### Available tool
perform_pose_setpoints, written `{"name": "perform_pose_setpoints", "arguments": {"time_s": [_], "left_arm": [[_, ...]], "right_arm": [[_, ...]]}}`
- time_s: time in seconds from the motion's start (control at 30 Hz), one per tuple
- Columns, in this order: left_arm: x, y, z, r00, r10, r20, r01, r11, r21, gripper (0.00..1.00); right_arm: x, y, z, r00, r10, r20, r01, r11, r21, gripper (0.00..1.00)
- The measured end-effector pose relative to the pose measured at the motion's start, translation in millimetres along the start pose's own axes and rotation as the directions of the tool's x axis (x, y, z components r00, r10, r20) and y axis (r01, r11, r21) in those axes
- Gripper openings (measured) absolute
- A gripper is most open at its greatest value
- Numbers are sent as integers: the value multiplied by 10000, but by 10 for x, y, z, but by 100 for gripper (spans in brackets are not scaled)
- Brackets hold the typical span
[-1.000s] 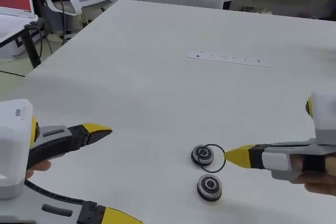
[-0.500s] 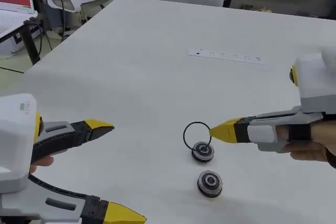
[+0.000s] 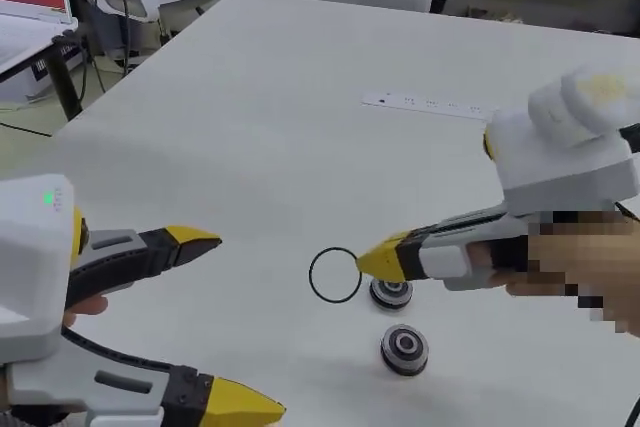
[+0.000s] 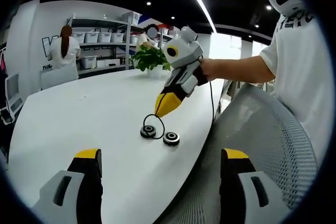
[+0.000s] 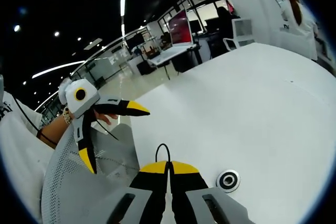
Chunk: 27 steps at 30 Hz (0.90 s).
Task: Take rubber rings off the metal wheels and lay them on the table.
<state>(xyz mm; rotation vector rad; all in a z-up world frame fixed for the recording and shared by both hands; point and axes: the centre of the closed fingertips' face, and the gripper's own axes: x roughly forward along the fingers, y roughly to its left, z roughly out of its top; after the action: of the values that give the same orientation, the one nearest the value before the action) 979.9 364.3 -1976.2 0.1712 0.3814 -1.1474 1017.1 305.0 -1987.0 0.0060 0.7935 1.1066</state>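
The right claw point(image 3: 363, 260) is pinched fully shut on one edge of a black rubber ring point(image 3: 311, 275). In the right gripper view the yellow tips meet with no gap, and a narrow loop of the ring stands out just past them. In the head view the rest of the ring hangs off the tips as an open circle on the side away from the person's hand. Whether its far edge touches the white worktop point(image 3: 300, 117) or hangs just above it cannot be told.

Two metal wheels lie flat on the worktop. The first wheel point(image 3: 391, 293) sits just beside the closed tips, partly under the claw, with the ring next to it and not around it. The second wheel point(image 3: 405, 346) lies near the first, a little closer to the person, apart from both the ring and the claw.

The left claw point(image 3: 250, 325) is spread wide and holds nothing. It sits well apart from the wheels, and in its own view both wheels and the ring lie beyond and between its two jaws.
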Motion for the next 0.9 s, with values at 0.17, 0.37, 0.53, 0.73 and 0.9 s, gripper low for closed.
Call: {"name": "perform_pose_setpoints", "arguments": {"time_s": [0.17, 0.37, 0.53, 0.73, 0.9], "left_arm": [[4, -1, -8, 10000, -7, -36, 7, 10000, -11, 92], [7, 1, -18, 10000, -17, -71, 17, 10000, -51, 92], [2, 17, -12, 10000, 55, 0, -55, 9999, -128, 91], [4, 20, -19, 10000, 74, -22, -75, 9998, -168, 91], [8, 21, -27, 9999, 77, -68, -78, 9998, -179, 90]], "right_arm": [[127, 21, -96, 9992, 71, -394, -72, 10000, -42, 0], [285, -85, -263, 9955, -306, -899, 297, 9995, -118, 0], [401, -199, -441, 9922, -534, -1130, 565, 9981, 238, 0], [455, -286, -538, 9901, -826, -1138, 899, 9941, 611, 0], [473, -311, -558, 9892, -1007, -1069, 1084, 9917, 685, 0]]}}
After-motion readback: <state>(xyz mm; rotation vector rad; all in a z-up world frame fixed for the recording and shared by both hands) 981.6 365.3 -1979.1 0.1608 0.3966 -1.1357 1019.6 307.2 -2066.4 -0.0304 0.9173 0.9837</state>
